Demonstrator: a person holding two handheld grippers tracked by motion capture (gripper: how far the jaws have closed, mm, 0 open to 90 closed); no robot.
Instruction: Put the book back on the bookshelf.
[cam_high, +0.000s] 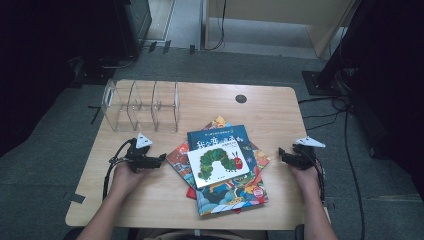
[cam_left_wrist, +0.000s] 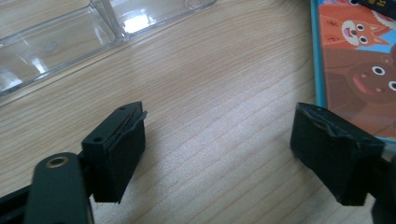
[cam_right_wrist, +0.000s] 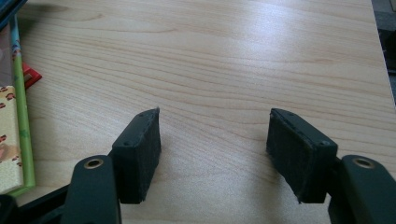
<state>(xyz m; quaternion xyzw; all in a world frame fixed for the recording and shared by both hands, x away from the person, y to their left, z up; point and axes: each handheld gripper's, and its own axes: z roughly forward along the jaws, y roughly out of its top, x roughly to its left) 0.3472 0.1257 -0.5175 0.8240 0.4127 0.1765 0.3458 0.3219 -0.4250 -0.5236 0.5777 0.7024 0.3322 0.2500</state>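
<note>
A loose pile of picture books (cam_high: 222, 167) lies in the middle of the wooden table (cam_high: 280, 115); the top one is white with a green caterpillar (cam_high: 218, 164), over a dark blue book (cam_high: 216, 136). My left gripper (cam_high: 161, 159) rests on the table just left of the pile, open, with bare wood between its pads (cam_left_wrist: 116, 154); an orange book cover with cartoon animals (cam_left_wrist: 359, 70) lies just beyond its right pad. My right gripper (cam_high: 283, 156) sits right of the pile, open over bare wood, its pads (cam_right_wrist: 140, 154) apart, with book edges (cam_right_wrist: 14, 126) at the left.
A clear acrylic rack with several slots (cam_high: 142, 106) stands at the table's back left; its base (cam_left_wrist: 60, 42) shows in the left gripper view. A dark round hole (cam_high: 241, 98) sits near the back edge. Cables (cam_high: 325, 112) trail off the table's right side.
</note>
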